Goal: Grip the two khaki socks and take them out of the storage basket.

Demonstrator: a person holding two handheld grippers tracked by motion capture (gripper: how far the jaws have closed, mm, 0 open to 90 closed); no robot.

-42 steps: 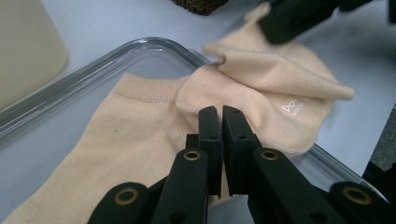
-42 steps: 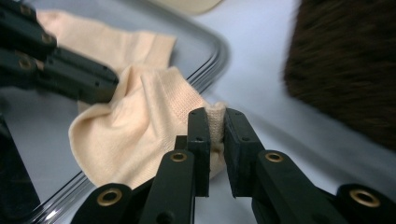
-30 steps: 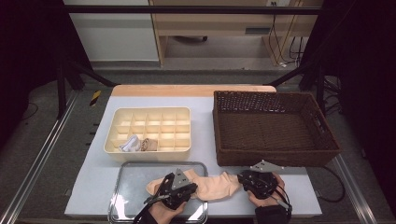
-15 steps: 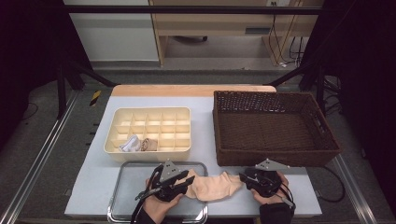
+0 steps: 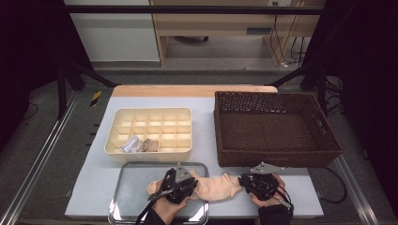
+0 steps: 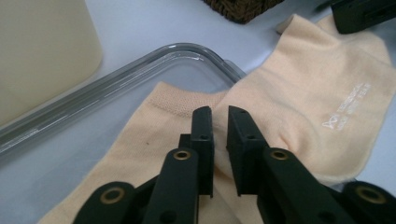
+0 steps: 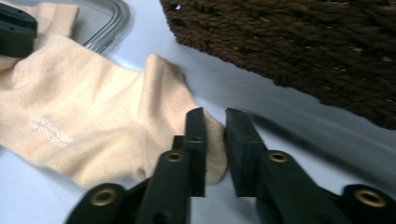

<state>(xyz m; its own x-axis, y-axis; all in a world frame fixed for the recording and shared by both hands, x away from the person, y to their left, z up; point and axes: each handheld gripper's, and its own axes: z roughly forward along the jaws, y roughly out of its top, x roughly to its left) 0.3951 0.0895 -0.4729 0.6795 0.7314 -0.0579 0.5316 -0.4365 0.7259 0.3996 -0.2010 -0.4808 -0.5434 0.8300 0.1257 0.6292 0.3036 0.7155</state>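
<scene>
A peach ankle sock point(image 5: 213, 185) lies flat at the table's front edge, one end over the metal tray point(image 5: 141, 168) and the other on the grey table. My left gripper point(image 5: 191, 181) is at the tray end. Its jaws have just been closing and pinch a fold of the sock point(image 6: 327, 93) between them point(image 6: 220, 112). My right gripper point(image 5: 242, 180) is at the opposite end, near the basket. Its jaws have also just been closing and grip the sock's point(image 7: 93, 116) tip point(image 7: 215, 114).
A cream divided organiser box point(image 5: 150, 129) stands behind the tray, with two rolled socks point(image 5: 131, 144) in its front left cells. A dark wicker basket point(image 5: 277, 131) stands at the right, close behind the right gripper. Its wall point(image 7: 303, 46) looms near.
The left hand drew slightly left half a second ago and has come back right onto the sock. The sock lies spread out again. The right hand has kept its place.
</scene>
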